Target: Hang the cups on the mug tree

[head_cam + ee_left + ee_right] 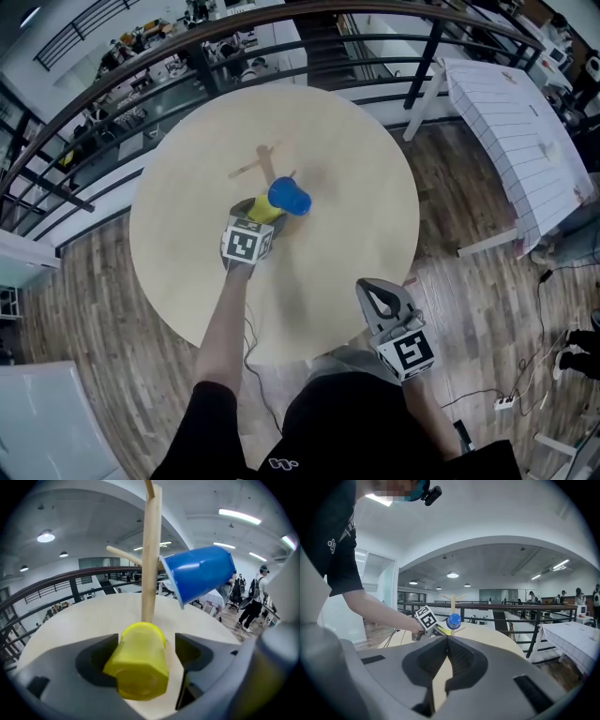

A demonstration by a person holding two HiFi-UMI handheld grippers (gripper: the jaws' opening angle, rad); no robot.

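A wooden mug tree (pixel 265 164) stands near the middle of the round table (pixel 366 159). A blue cup (pixel 290 197) hangs tilted on one of its pegs (pixel 199 576). A yellow cup (pixel 140 663) lies tilted against the foot of the stem (pixel 151 550), bottom toward the camera. My left gripper (pixel 146 644) is open around the yellow cup, and a gap shows beside the right jaw. My right gripper (pixel 380 298) is shut and empty at the table's near edge, well away from the tree. From there the tree (pixel 453 603) and blue cup (pixel 453 621) show far ahead.
A black curved railing (pixel 281 47) runs behind the table. A white rectangular table (pixel 525 131) stands to the right. A power strip (pixel 506 403) and cables lie on the wooden floor. People (pixel 257 597) walk in the background.
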